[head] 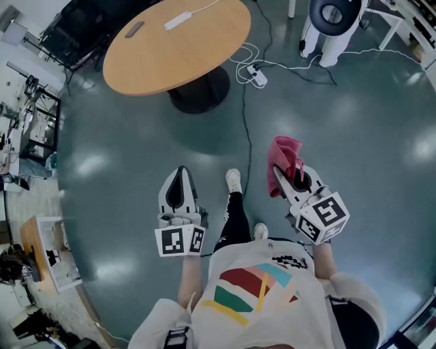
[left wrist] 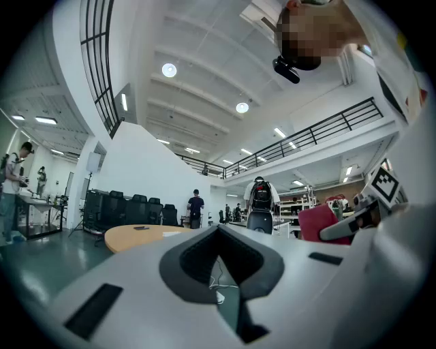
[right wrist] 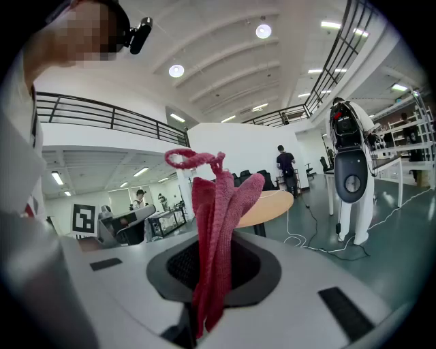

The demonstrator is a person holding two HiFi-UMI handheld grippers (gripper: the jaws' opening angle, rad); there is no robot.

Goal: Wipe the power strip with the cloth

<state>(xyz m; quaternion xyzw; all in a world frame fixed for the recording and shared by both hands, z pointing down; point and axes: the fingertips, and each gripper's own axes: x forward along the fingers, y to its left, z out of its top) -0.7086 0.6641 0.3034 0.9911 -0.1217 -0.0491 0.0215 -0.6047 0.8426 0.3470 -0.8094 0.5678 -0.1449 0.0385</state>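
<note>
The power strip lies on the round wooden counter, well ahead of both grippers. In the head view its long axis runs from lower left to upper right. Its white cord leaves the upper-right end and is cut off at the top edge. Its sockets are too small to make out. A dark flat object lies near it on the same counter, apart from it. In the left gripper view the strip is only a pale sliver on the distant counter top.

The right gripper is clenched on the pink-red cloth. In the right gripper view the cloth stands up from between the jaws as a long bunched strip, its length along the gripper's own direction, with a thin loop at the top. Its lower end is hidden in the jaws, and it covers part of the counter behind it; the strip cannot be seen there.

The left gripper has its jaws pressed together with nothing between them, pointing level toward the counter.
</note>
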